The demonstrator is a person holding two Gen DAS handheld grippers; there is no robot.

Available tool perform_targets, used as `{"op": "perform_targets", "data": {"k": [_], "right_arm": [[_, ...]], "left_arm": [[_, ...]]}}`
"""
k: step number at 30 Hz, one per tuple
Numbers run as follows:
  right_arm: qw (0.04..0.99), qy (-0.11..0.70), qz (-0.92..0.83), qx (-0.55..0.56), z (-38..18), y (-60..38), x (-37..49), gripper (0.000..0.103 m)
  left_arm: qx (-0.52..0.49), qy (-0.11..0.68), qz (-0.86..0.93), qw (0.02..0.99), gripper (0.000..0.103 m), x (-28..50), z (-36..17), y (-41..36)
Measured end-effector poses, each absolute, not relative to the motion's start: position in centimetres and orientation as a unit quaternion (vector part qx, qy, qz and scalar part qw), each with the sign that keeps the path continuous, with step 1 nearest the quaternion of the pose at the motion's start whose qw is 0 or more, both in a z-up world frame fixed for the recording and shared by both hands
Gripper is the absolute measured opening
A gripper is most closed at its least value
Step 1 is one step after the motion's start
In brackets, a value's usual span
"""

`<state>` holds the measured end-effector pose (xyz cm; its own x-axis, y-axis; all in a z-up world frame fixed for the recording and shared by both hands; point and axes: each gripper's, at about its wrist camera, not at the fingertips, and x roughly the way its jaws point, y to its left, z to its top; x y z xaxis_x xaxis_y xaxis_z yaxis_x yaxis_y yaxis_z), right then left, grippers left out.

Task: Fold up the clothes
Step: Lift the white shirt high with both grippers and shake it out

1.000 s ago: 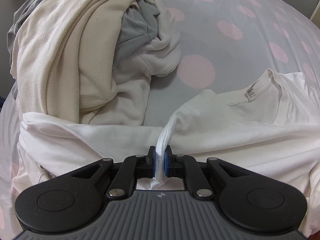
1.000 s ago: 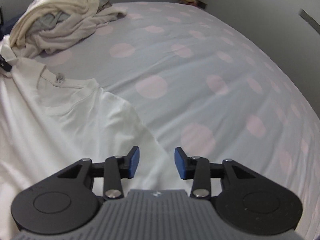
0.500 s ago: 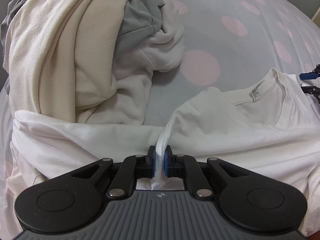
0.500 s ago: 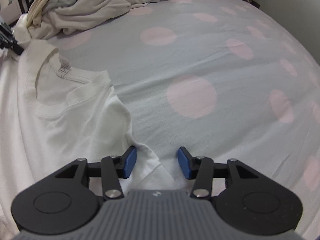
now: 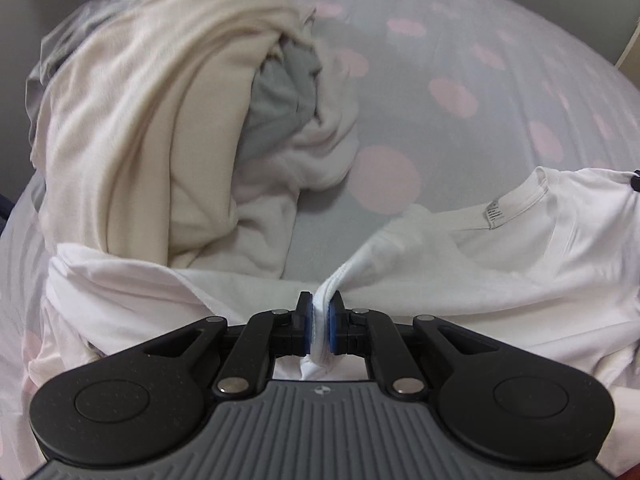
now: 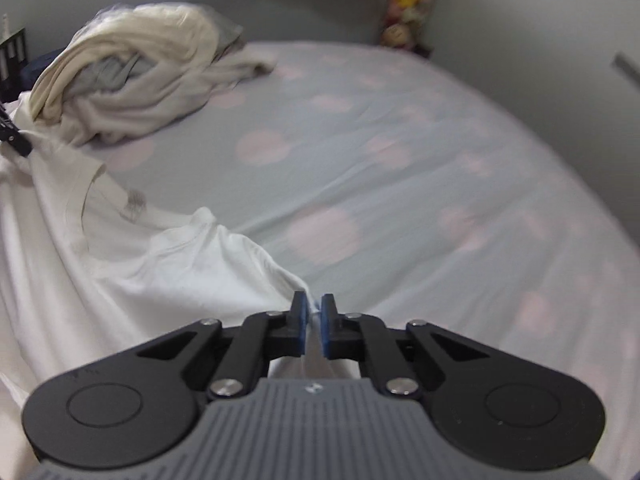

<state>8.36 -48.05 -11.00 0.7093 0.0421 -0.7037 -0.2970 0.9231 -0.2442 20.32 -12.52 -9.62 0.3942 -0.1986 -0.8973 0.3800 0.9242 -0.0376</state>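
Both pairs of jaws are clamped on cloth. The left gripper (image 5: 319, 322) has its blue pads pressed on a bunched fold of the white T-shirt (image 5: 460, 280), the fold rising between them and spilling out beneath. The right gripper (image 6: 315, 326) pinches another edge of the same shirt (image 6: 168, 272), with only a thin strip of fabric showing between its pads.

In the left wrist view, from the left: at 10 o'clock sits the pile of clothes (image 5: 160, 128), a cream garment draped over a grey one, with pale fabric trailing toward the centre. Its lower edge lies on the shirt's left part at 8 o'clock. At centre the pinched fold runs up toward 1 o'clock. At 3 o'clock lie the shirt's collar and its neck label (image 5: 495, 213), facing up. Behind, from 12 to 2 o'clock, spreads the bed sheet (image 5: 500, 60), grey with pink dots.

In the right wrist view, from the left: the left gripper's dark tip (image 6: 12, 136) shows at 9 o'clock, at the shirt's edge. The pile (image 6: 132, 80) is at 10 o'clock. The shirt covers the lower left, its collar at 9 o'clock, and is drawn taut toward the pads at centre. The sheet (image 6: 420, 180) fills the right half. Some blurred, colourful soft toys (image 6: 408, 8) stand at 1 o'clock against the wall.
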Motion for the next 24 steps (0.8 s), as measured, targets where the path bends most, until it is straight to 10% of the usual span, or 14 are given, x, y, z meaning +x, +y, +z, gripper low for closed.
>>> {"op": "perform_targets", "data": {"k": [24], "right_arm": [[0.941,0.020,-0.231,-0.245,21.9,-44.3,-18.4,0.008]], "left_arm": [[0.000,0.088,-0.330,0.940,0.005,6.7,23.3,-13.1]]}}
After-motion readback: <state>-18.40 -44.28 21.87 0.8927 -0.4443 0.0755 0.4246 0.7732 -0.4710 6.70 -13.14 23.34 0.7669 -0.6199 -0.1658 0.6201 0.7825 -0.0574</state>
